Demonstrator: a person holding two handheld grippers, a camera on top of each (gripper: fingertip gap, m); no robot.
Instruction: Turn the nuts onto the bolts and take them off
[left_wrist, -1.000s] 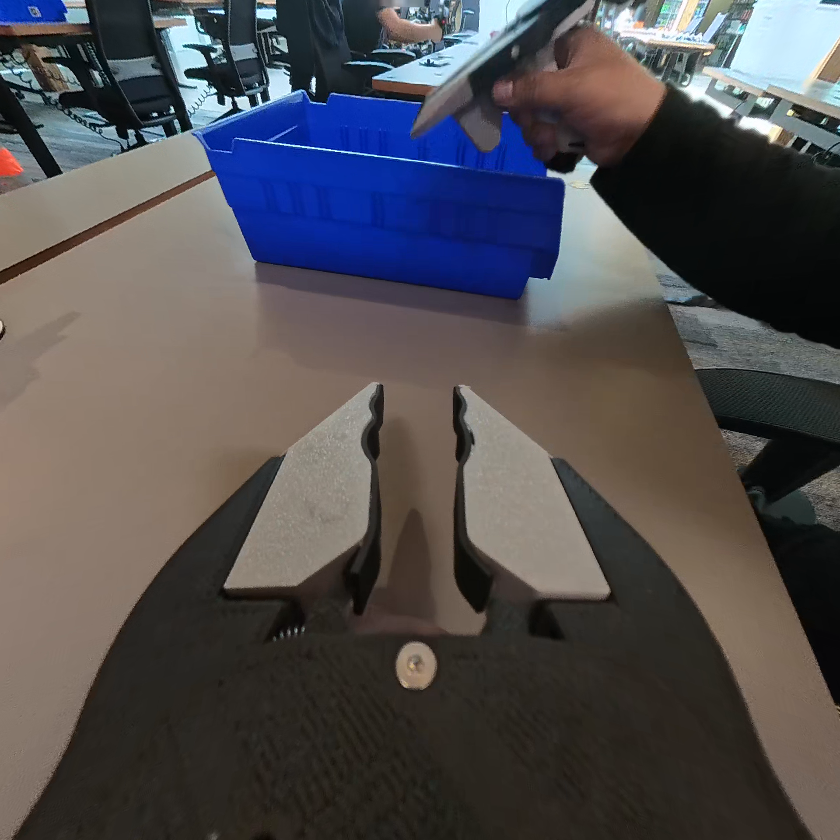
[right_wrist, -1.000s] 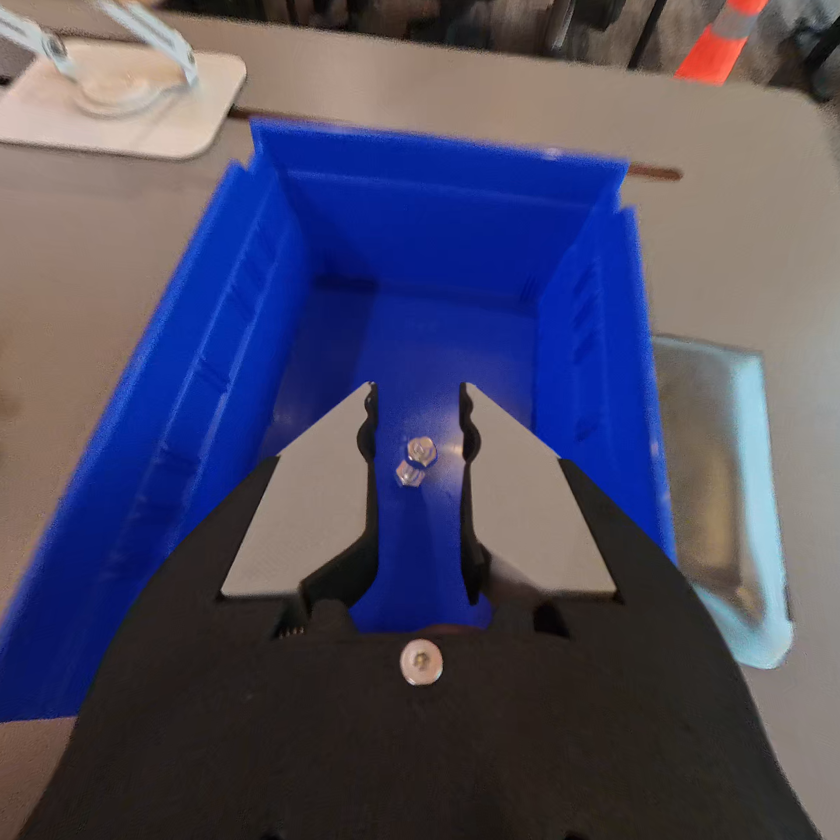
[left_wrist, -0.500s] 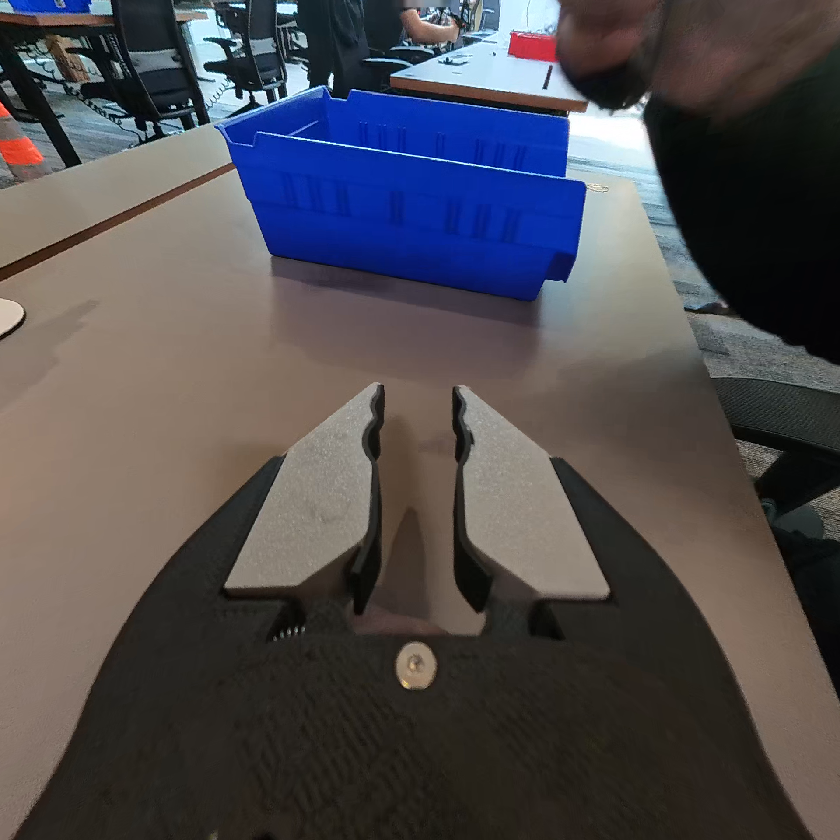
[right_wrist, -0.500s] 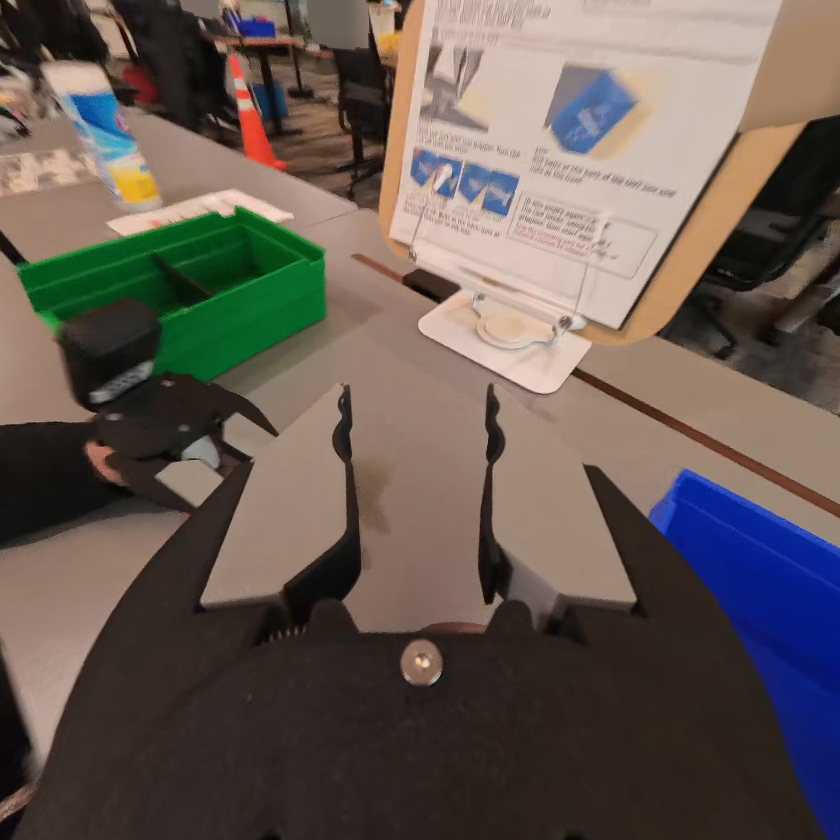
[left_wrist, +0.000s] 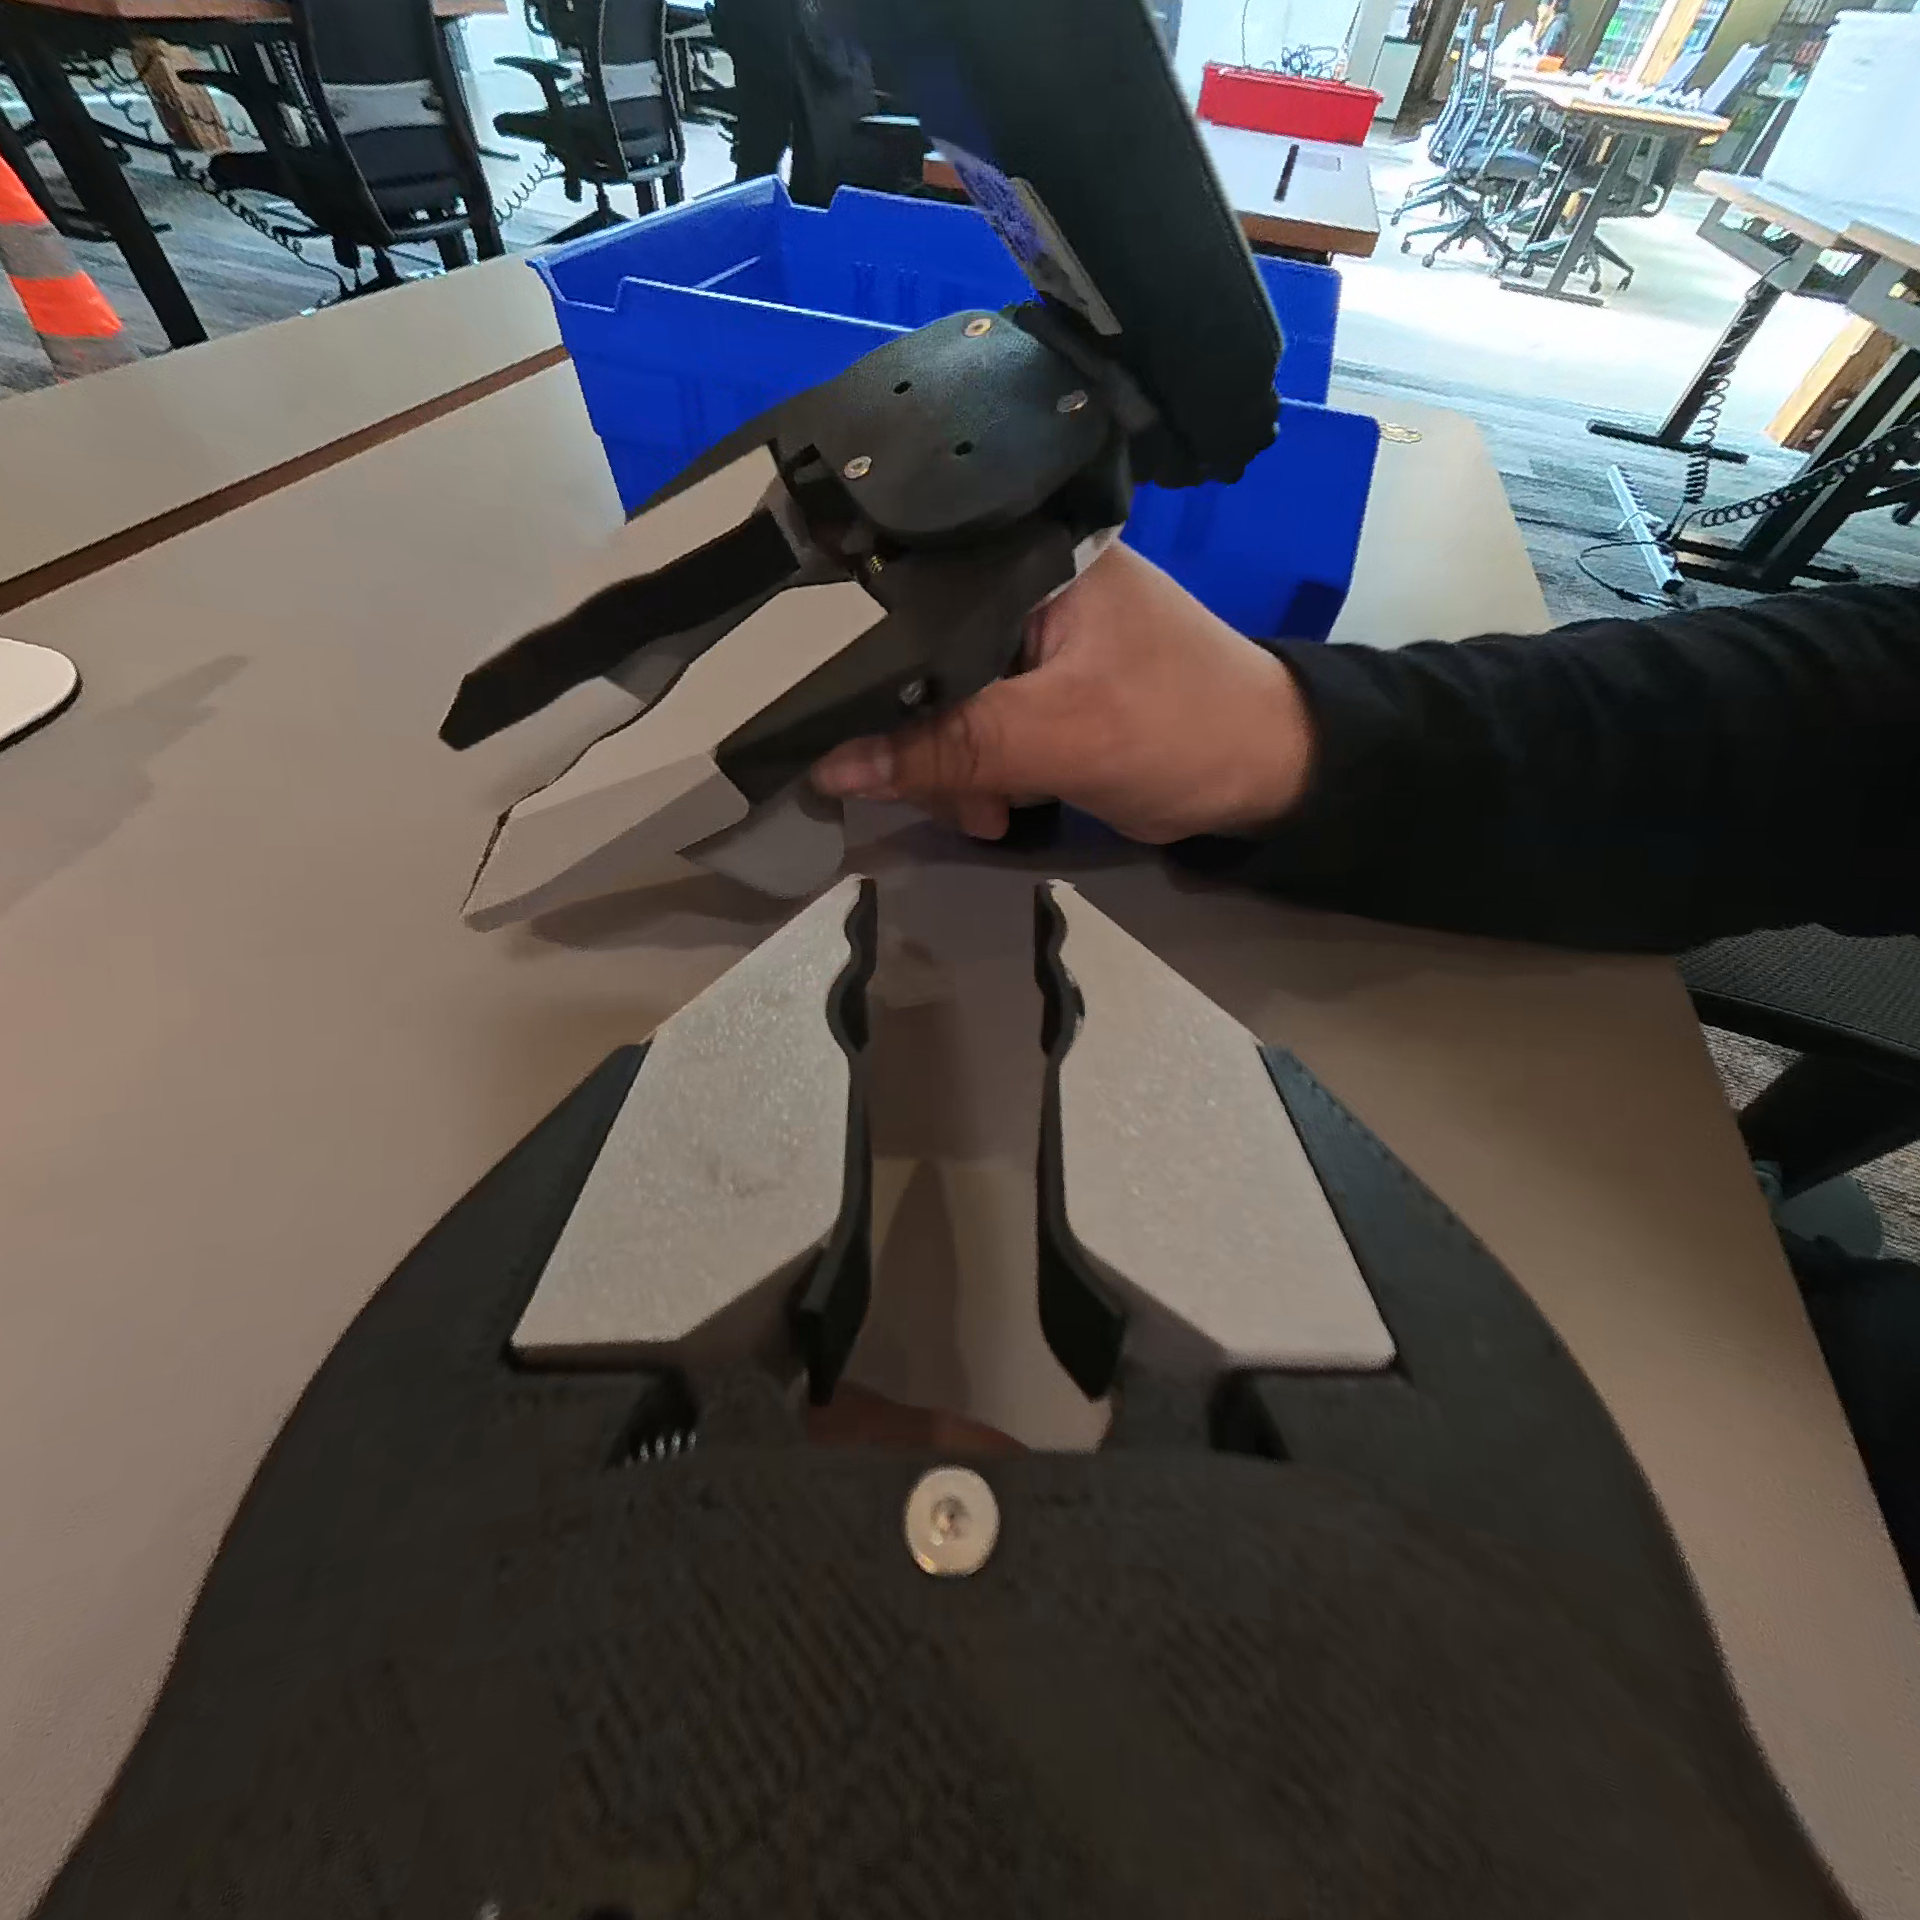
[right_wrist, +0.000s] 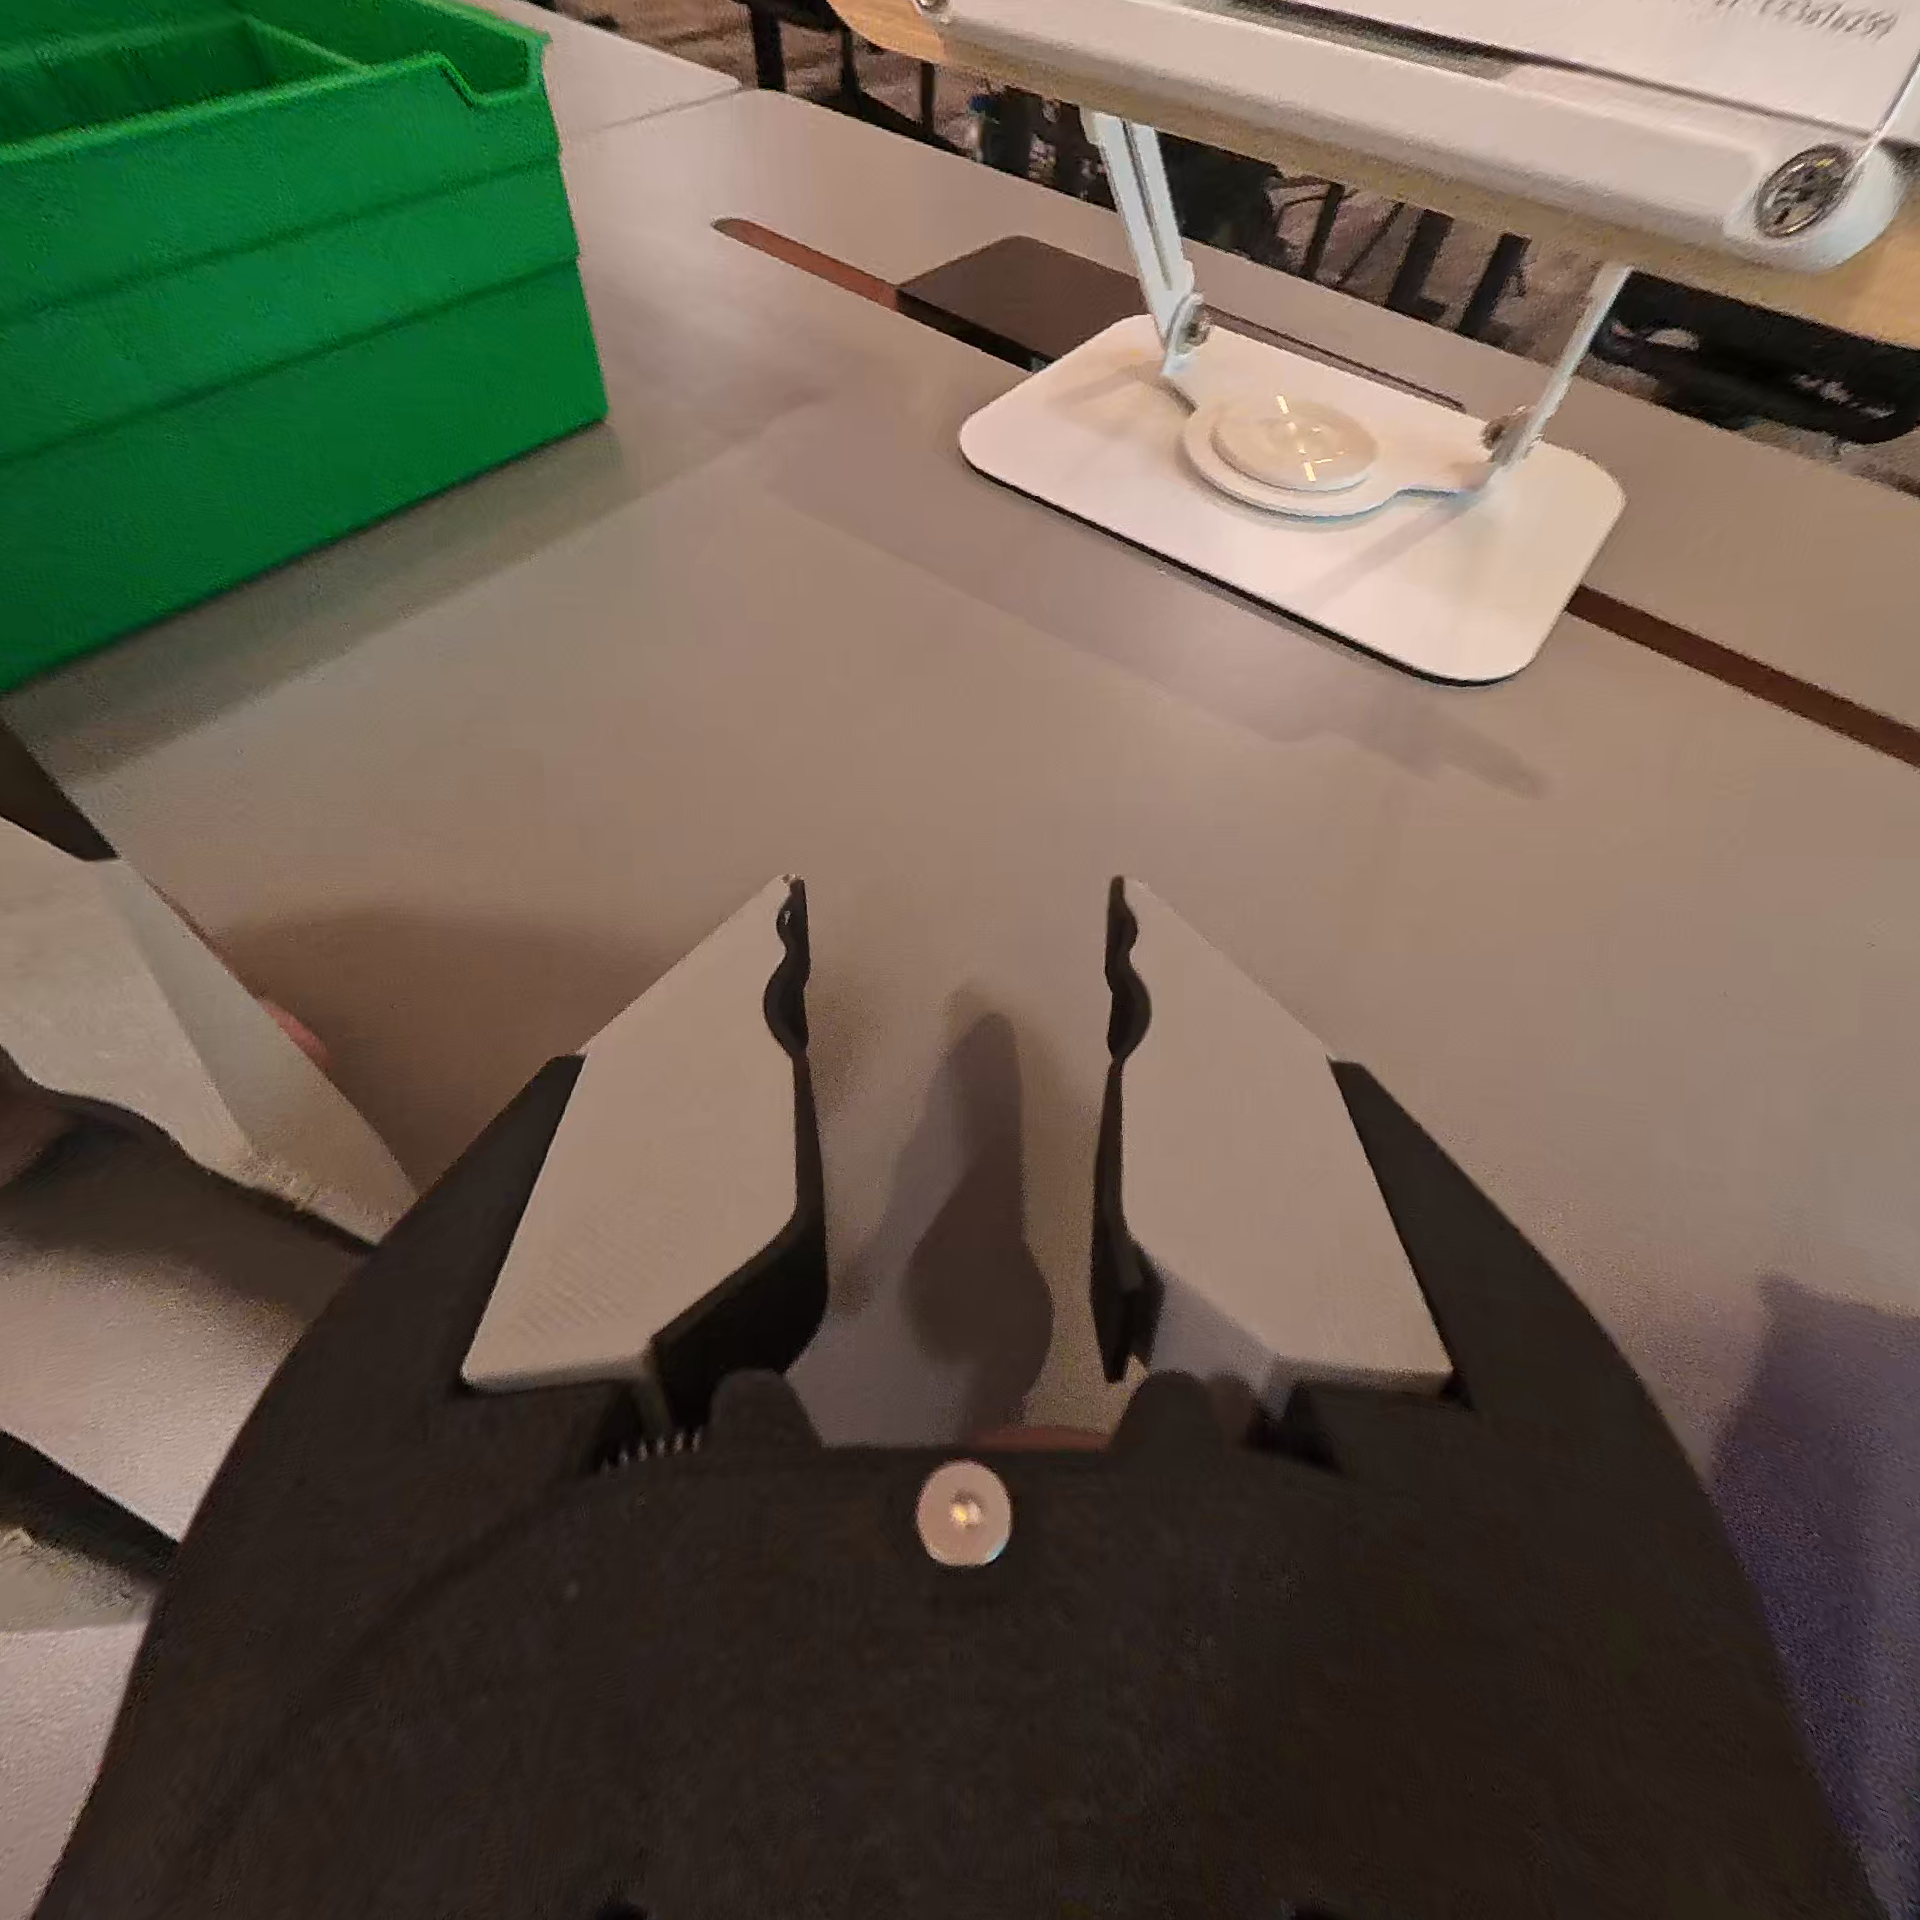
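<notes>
Right gripper (right_wrist: 954, 883) swung off blue bin (left_wrist: 727, 343), both grippers empty

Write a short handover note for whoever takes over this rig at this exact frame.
Left gripper: open, empty, low over the grey table.
Right gripper: open, empty, over bare table; seen from the left wrist view, it is held by a hand in front of the blue bin.
No nuts or bolts show in either view; the blue bin's inside is hidden from here.
A green divided bin sits front-left of the right gripper, a white stand front-right.
Done: nothing visible. Left: pick up a nut and bolt, thread them together, then unthread.
</notes>
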